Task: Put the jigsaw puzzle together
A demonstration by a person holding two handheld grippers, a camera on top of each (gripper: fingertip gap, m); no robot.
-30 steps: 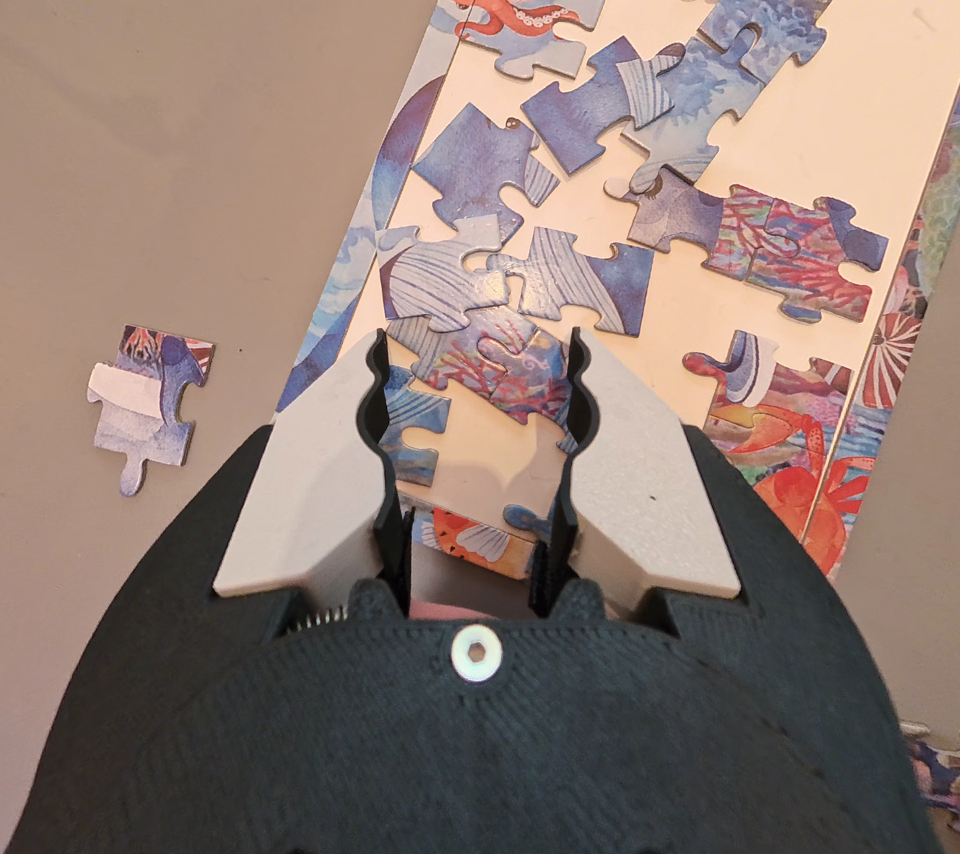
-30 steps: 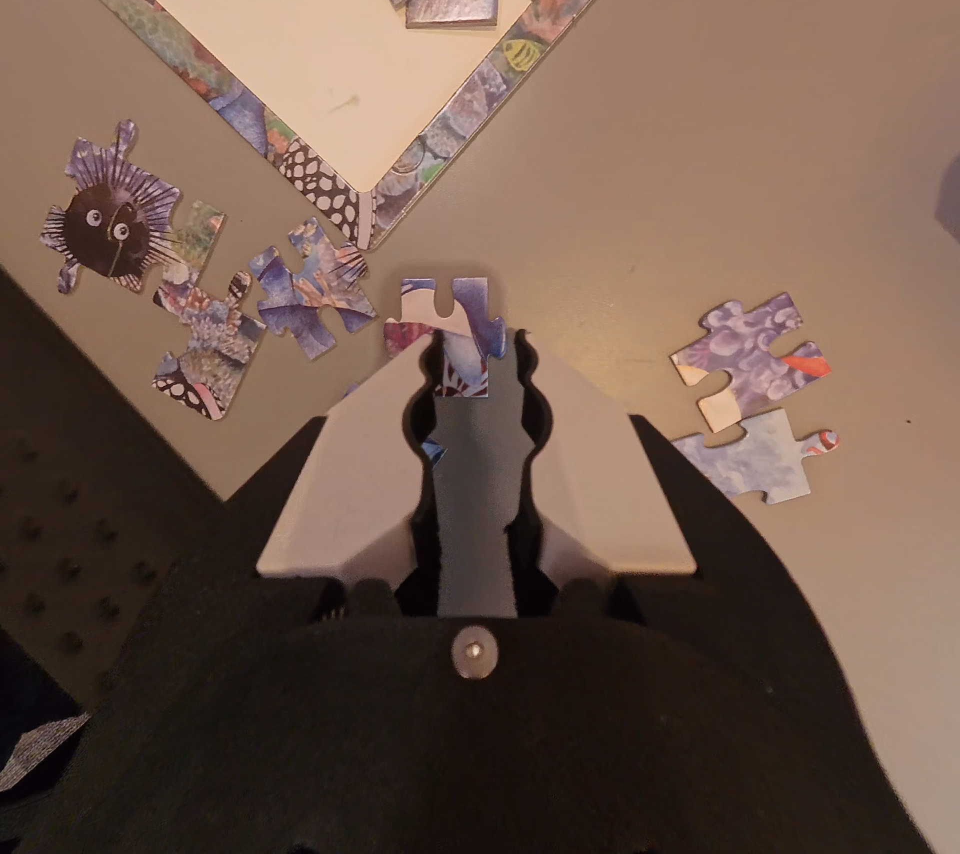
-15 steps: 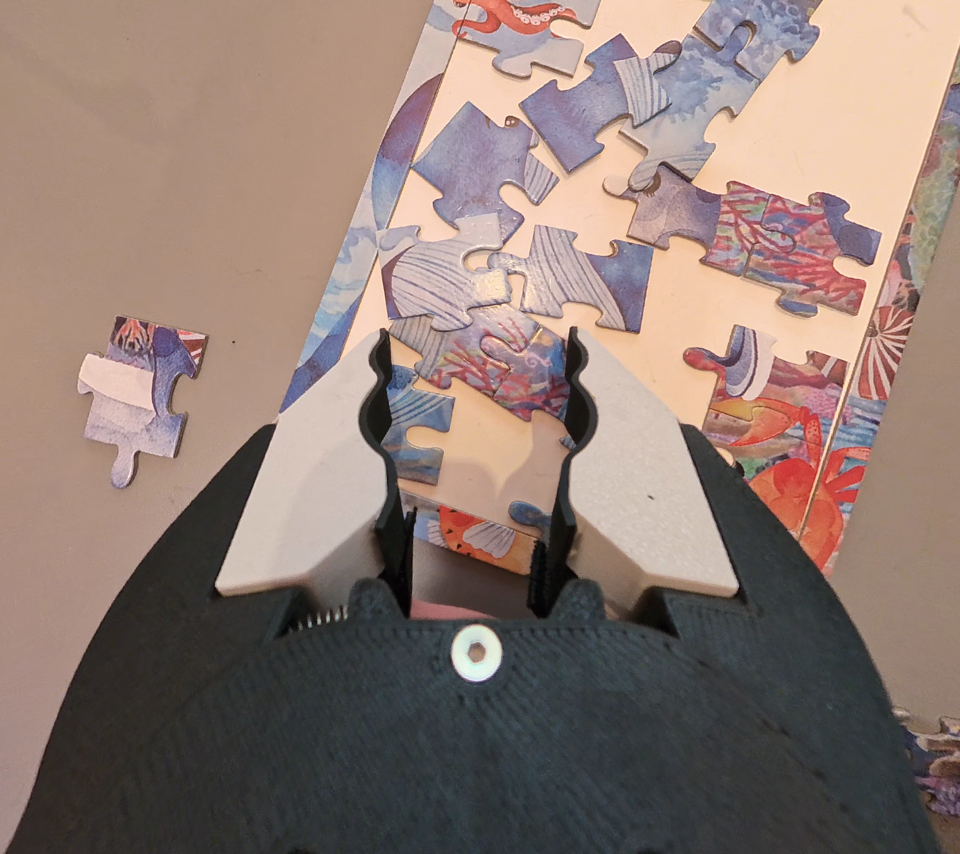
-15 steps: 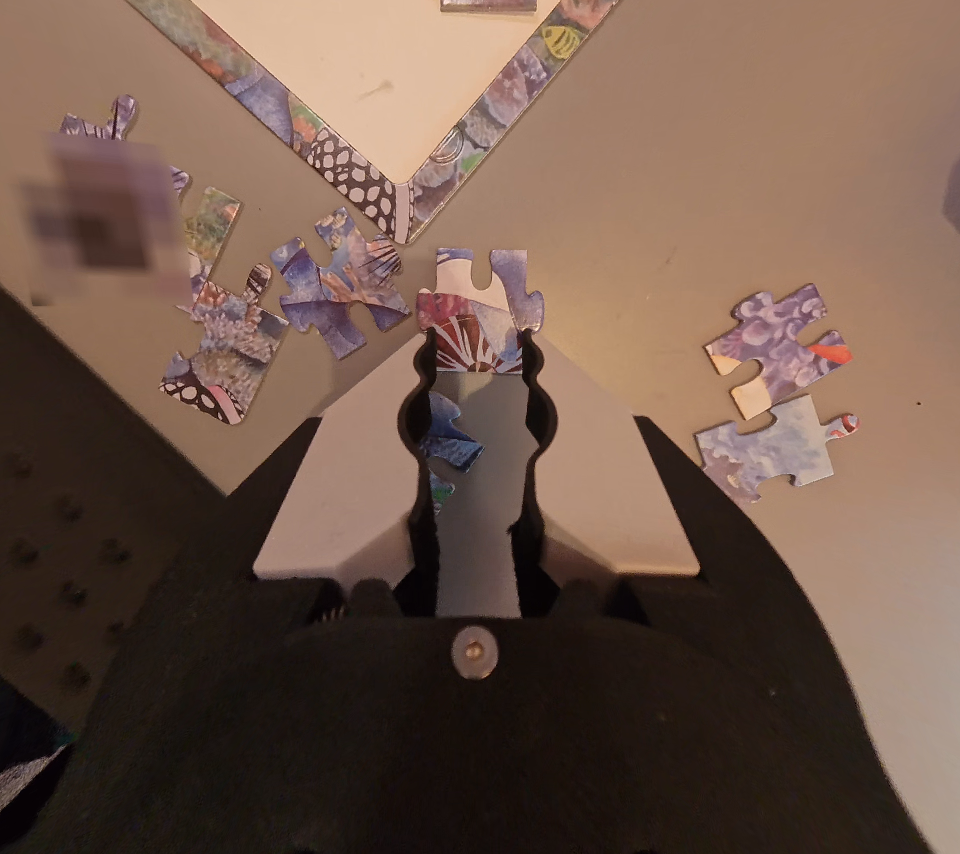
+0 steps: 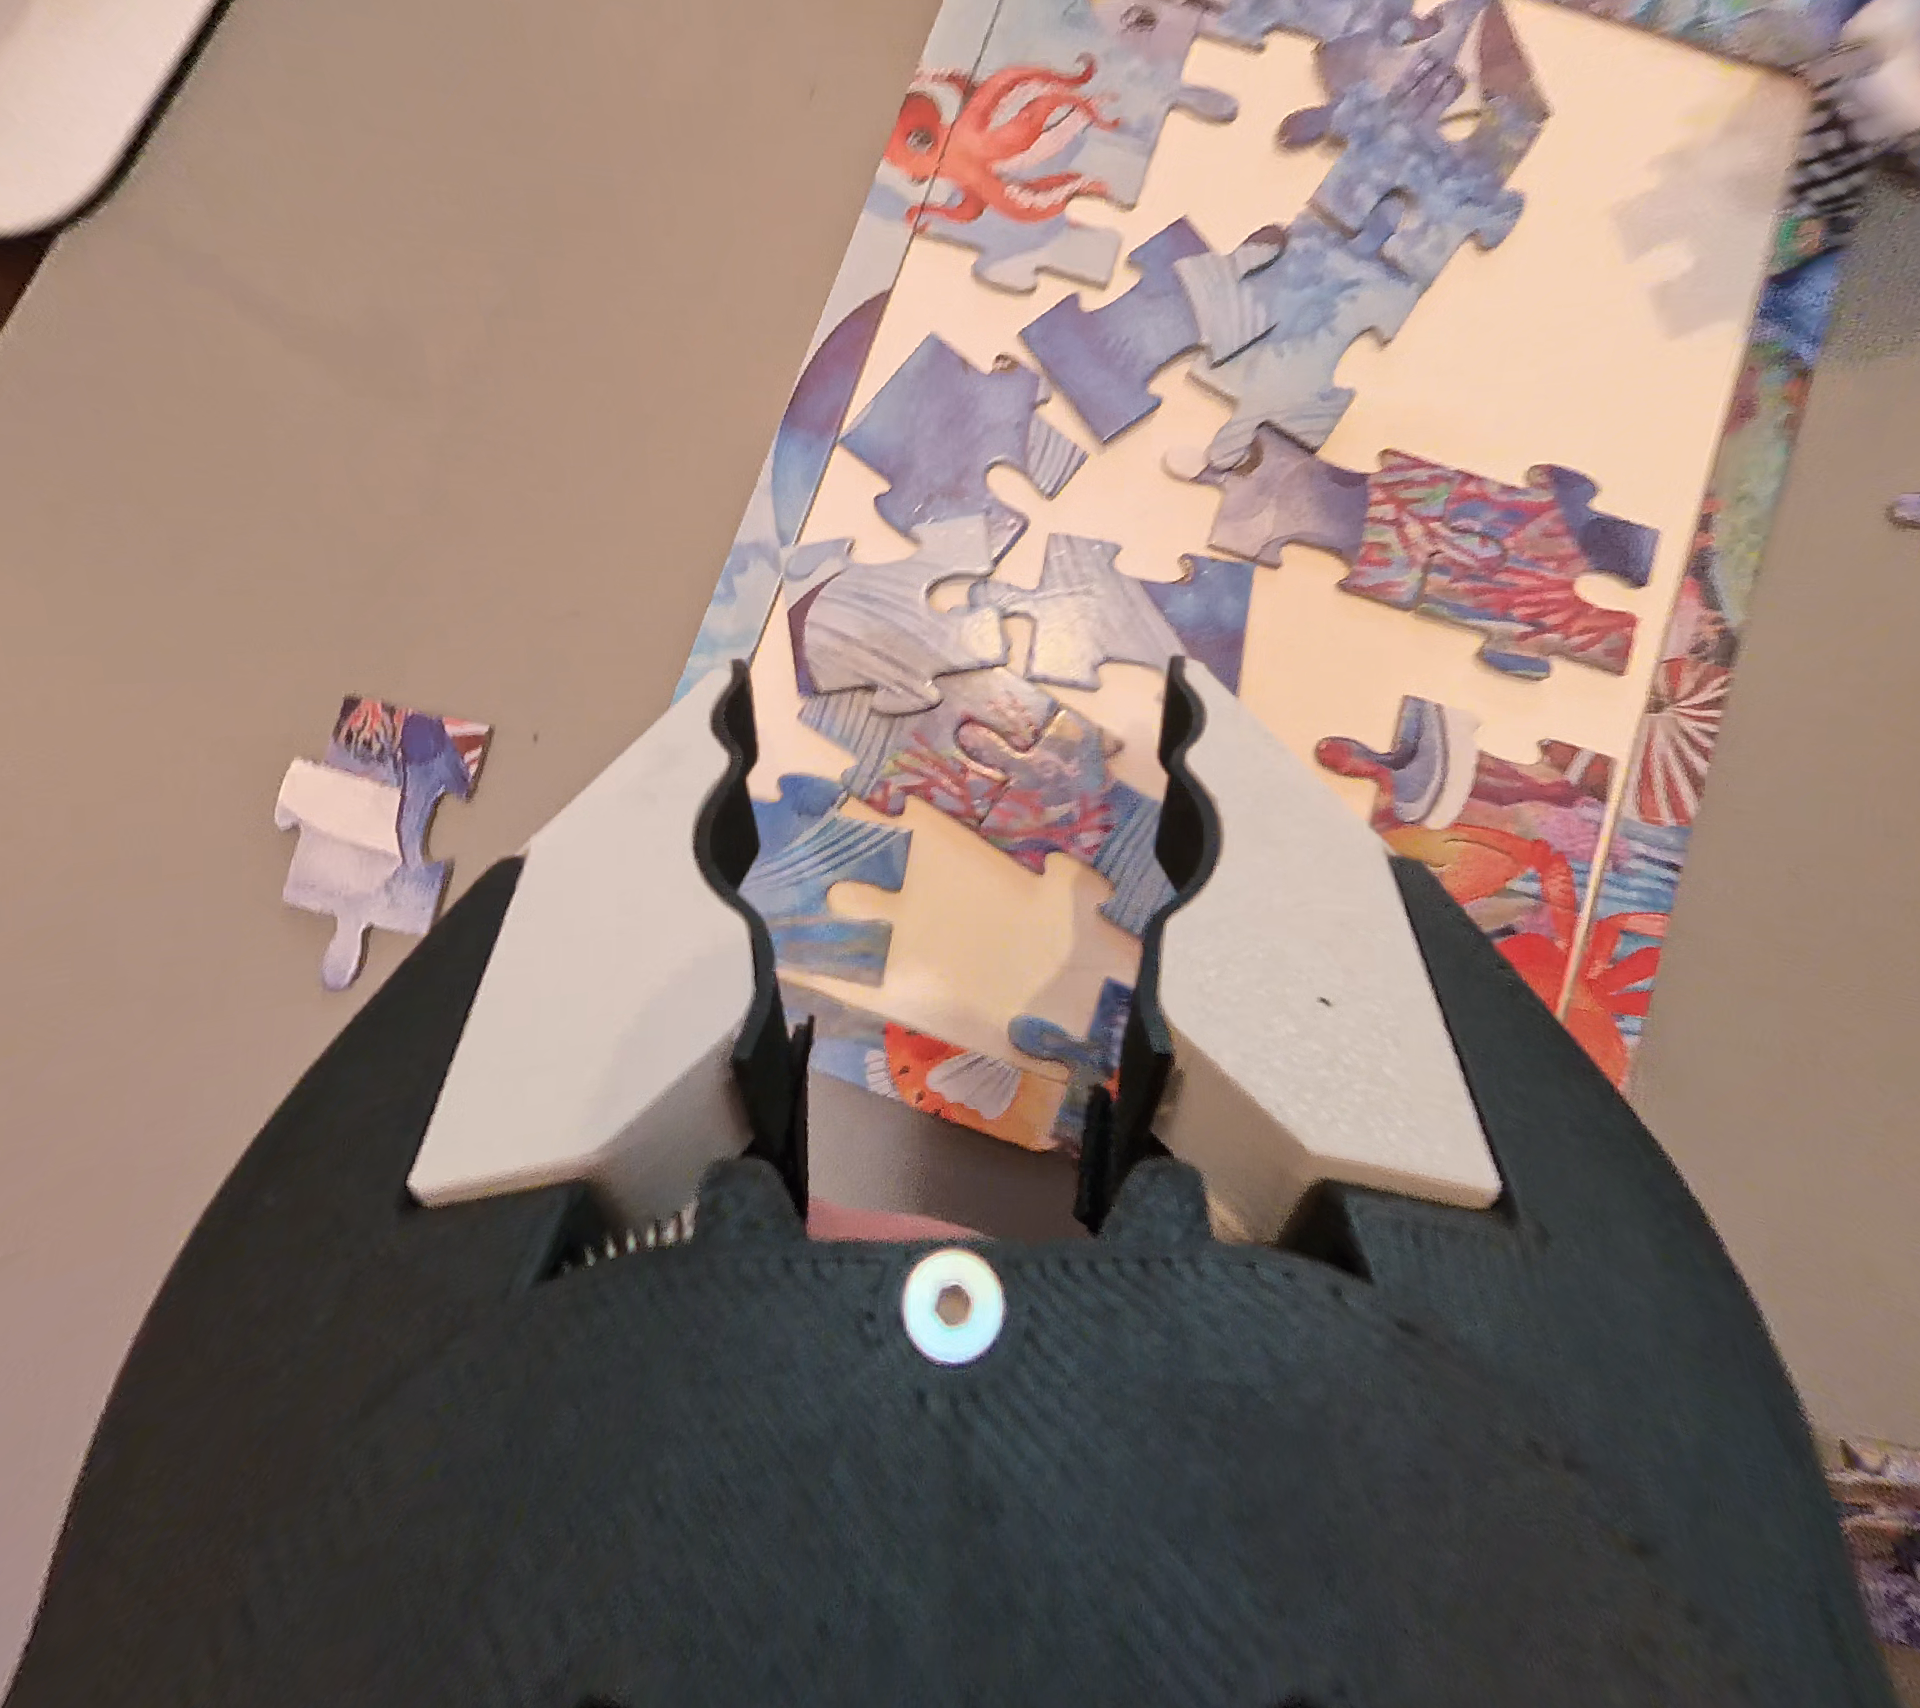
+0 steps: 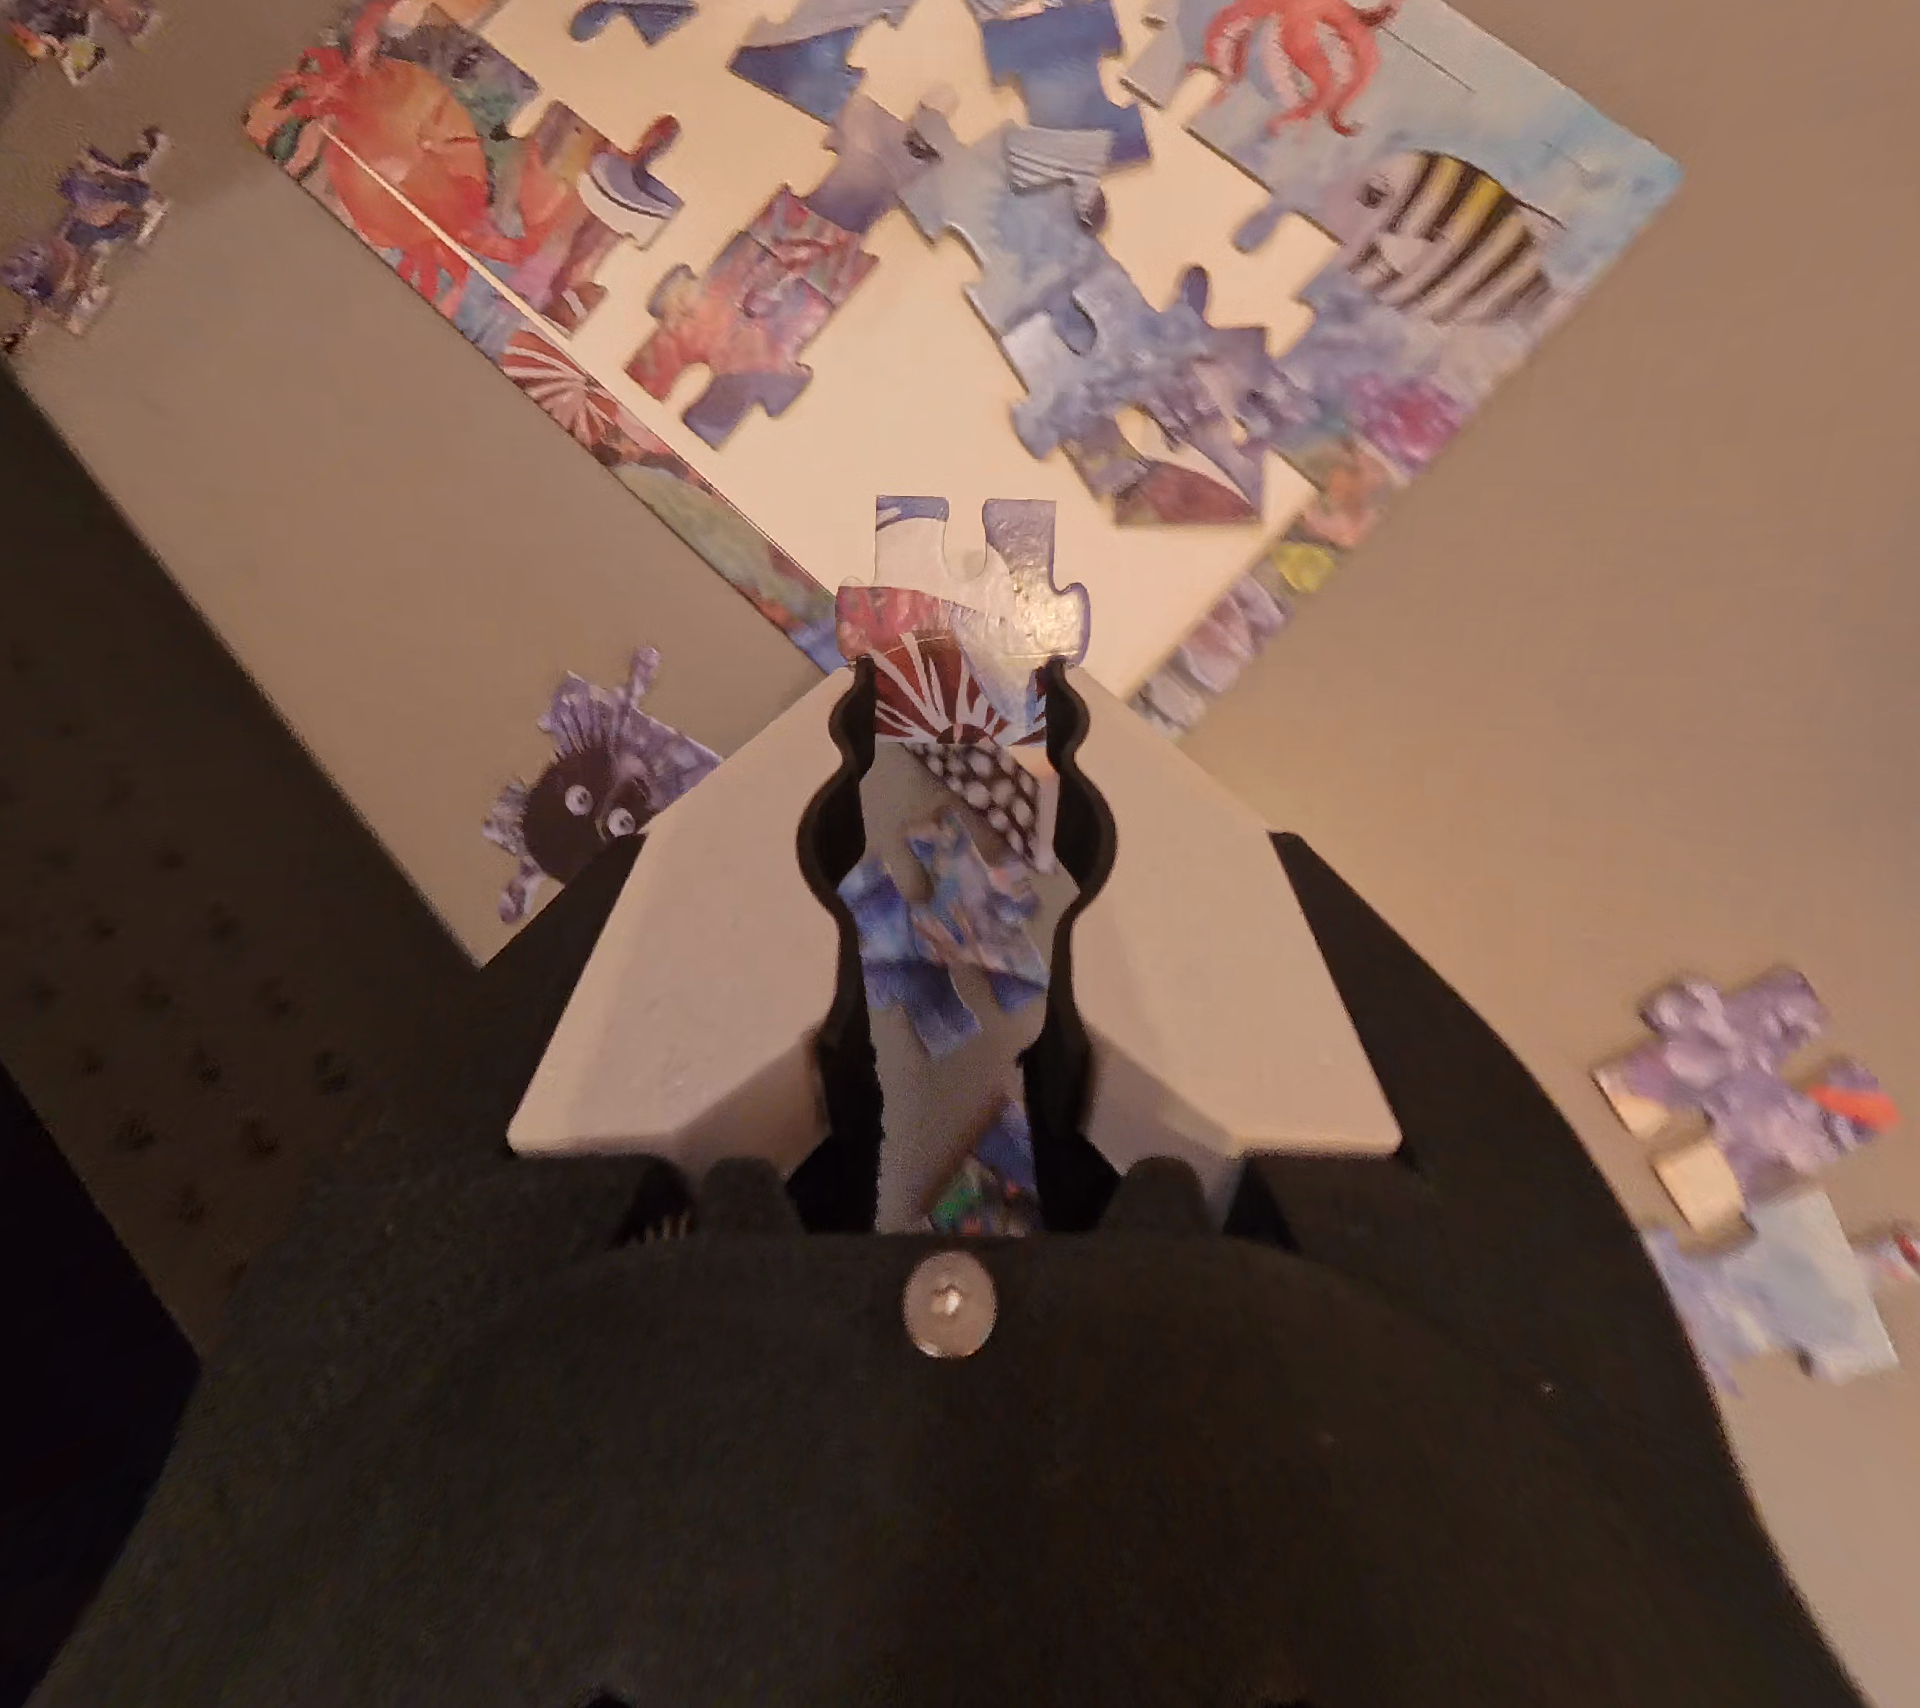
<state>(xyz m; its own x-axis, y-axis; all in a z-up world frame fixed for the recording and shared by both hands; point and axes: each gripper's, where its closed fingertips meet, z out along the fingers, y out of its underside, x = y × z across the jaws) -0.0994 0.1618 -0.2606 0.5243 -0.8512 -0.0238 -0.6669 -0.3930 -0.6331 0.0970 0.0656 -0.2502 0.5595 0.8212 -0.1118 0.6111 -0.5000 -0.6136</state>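
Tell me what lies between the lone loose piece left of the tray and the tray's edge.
Left wrist view: only bare table lies between the loose piece and the puzzle tray edge.

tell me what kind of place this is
Probably an indoor tabletop set up for a puzzle session: a plain grey-brown table, a sea-themed puzzle tray with loose pieces around it, and a dark dotted mat beside the table edge.

The right claw (image 6: 954, 671) had matt, off-white plastic fingers (image 6: 707, 952) on a black body with a rough printed grain and one shiny metal screw (image 6: 948, 1300). The held puzzle piece (image 6: 961, 619) was glossy printed cardboard (it caught a highlight). The puzzle tray (image 5: 1662, 204) showed a smooth cream board. The grey-beige surface (image 5: 468, 359) looked matt and even.
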